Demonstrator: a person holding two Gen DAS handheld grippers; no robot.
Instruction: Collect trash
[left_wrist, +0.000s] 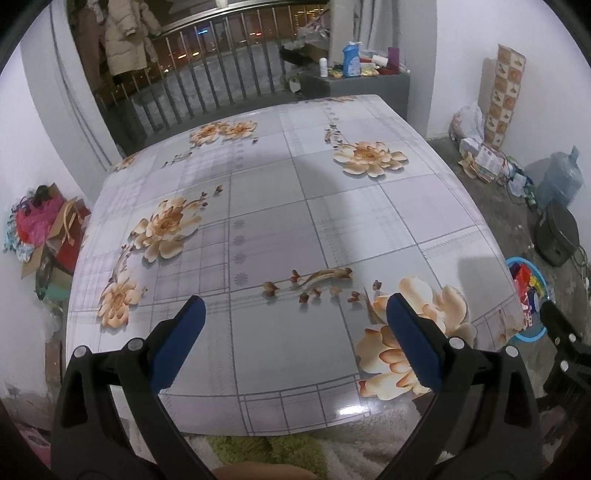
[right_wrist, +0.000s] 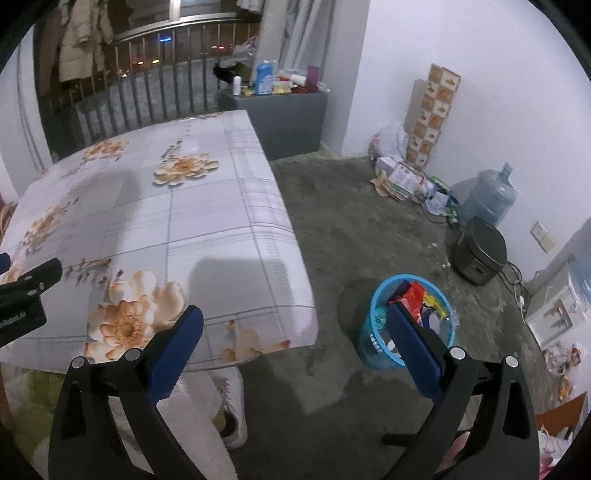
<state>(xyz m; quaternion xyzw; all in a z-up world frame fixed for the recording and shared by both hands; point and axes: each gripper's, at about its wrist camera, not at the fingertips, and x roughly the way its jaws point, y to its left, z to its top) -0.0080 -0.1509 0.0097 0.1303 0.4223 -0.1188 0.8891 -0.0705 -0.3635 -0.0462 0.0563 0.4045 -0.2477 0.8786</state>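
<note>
The left tongs (left_wrist: 295, 314) hang with their blue pads spread wide apart and nothing between them, over the near edge of the worktop (left_wrist: 266, 221) with its flowered, checked covering. The right tongs (right_wrist: 295, 317) are likewise wide apart and empty, held off the worktop's right corner above the grey concrete floor (right_wrist: 332, 229). Just past their right pad stands a blue waste basket (right_wrist: 373, 343) on the floor, close beside the worktop, with colourful wrappers (right_wrist: 415, 295) in red, yellow and blue inside it. Further off along the wall sit a dark rice cooker (right_wrist: 480, 254) and a large water jug (right_wrist: 487, 199). A white shoe (right_wrist: 232, 402) shows under the worktop's edge.
</note>
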